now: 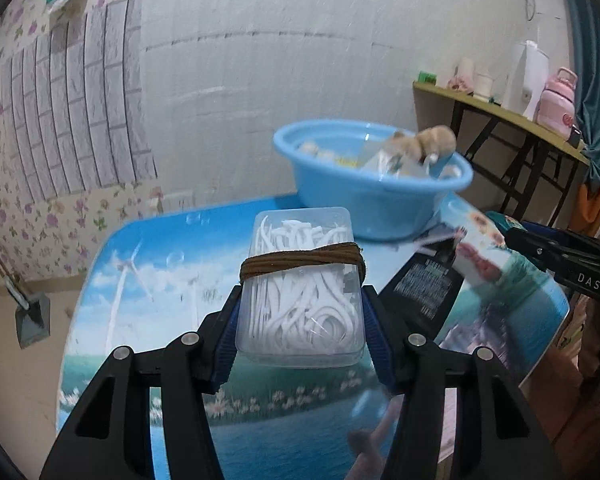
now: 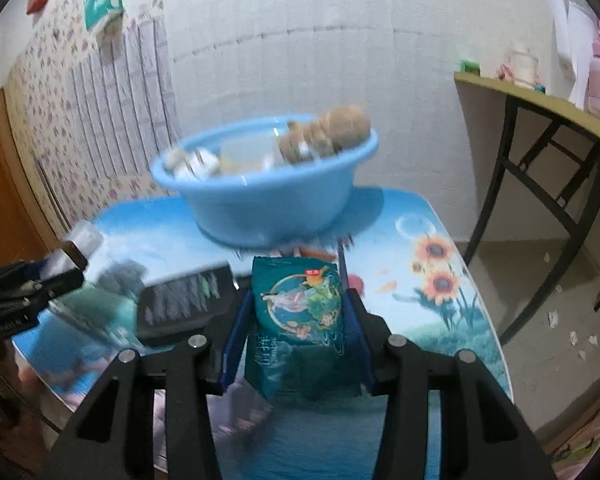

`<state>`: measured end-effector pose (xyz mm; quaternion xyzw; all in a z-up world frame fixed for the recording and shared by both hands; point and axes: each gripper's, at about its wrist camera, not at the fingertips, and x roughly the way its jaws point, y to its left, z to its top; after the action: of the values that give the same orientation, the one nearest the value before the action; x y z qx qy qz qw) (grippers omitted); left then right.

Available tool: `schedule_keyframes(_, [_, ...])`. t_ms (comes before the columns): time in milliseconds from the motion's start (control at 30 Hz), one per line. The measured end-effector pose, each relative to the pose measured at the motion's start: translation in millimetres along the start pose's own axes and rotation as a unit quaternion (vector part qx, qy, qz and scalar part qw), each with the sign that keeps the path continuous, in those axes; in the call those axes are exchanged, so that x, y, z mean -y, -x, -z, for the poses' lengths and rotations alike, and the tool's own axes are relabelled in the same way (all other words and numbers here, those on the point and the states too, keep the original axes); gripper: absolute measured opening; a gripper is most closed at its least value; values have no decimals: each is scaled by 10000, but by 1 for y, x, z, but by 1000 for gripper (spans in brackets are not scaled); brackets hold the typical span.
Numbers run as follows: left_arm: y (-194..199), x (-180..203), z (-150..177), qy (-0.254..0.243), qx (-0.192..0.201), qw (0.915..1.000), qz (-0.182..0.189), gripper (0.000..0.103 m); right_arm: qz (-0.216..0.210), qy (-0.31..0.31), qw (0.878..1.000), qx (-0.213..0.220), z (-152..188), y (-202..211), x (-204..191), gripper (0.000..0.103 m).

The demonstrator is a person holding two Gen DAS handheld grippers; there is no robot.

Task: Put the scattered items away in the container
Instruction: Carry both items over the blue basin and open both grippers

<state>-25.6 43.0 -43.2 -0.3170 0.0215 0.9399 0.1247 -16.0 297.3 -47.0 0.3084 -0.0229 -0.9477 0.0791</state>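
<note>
The surface (image 1: 112,280) is a low table printed with sky and sunflowers, set against a white tiled wall, and the blue basin (image 1: 372,200) at its far side is my landmark. My left gripper (image 1: 300,320) has its jaws clamped on a clear box of white floss picks (image 1: 300,288), held off the tabletop in front of the basin. My right gripper (image 2: 296,320) has its jaws clamped on a teal snack packet (image 2: 300,312), also short of the basin, beside a black packet (image 2: 184,300). A plush toy (image 2: 328,132) already sits on the basin's rim, so I judge both loads go in next.
</note>
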Motion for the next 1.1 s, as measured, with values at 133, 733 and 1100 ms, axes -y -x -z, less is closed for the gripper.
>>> schedule_keyframes(133, [7, 5, -22, -21, 184, 9998, 41, 55, -158, 3, 9997, 189, -13, 8, -4, 45])
schedule_keyframes(733, [-49, 44, -108, -169, 277, 9990, 298, 55, -845, -176, 9953, 434, -77, -31, 5, 45])
schedule_keyframes(1100, [-100, 55, -127, -385, -48, 9992, 72, 56, -971, -67, 9944, 414, -101, -68, 11, 45])
